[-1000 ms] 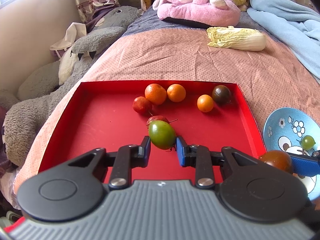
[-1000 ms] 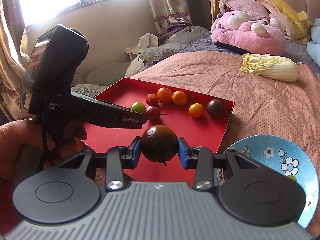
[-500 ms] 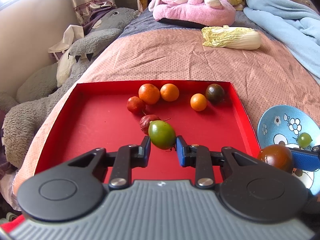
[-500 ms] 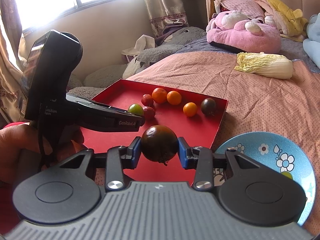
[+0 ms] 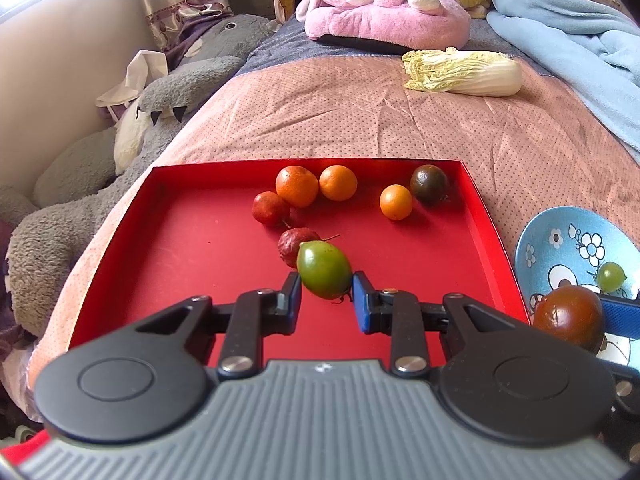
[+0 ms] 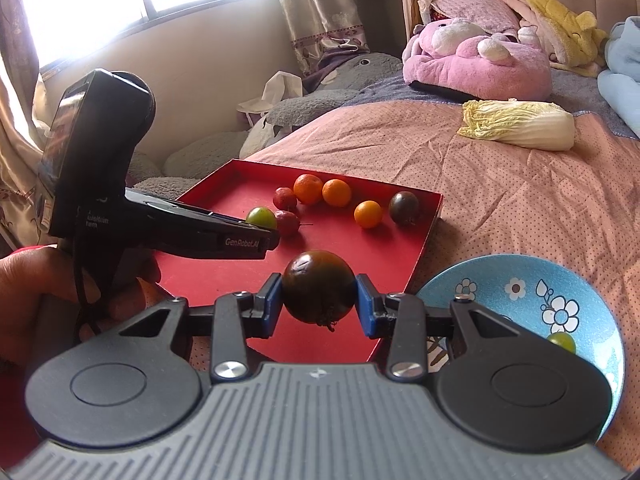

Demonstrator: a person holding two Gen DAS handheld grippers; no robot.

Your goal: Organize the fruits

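1. The right gripper (image 6: 319, 299) has its jaws clamped on a dark tomato (image 6: 318, 286), above the red tray (image 6: 416, 258) edge beside the blue bowl (image 6: 592, 308).
2. The left gripper (image 5: 326, 293) has its jaws around a green fruit (image 5: 324, 269), contact uncertain.
3. Both look soft and smooth; grip their widest middle gently.

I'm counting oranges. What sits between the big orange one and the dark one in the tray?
Two smaller orange fruits, seen in both views.

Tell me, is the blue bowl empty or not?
Not empty. One small green fruit lies inside the blue bowl; nothing else shows in it.
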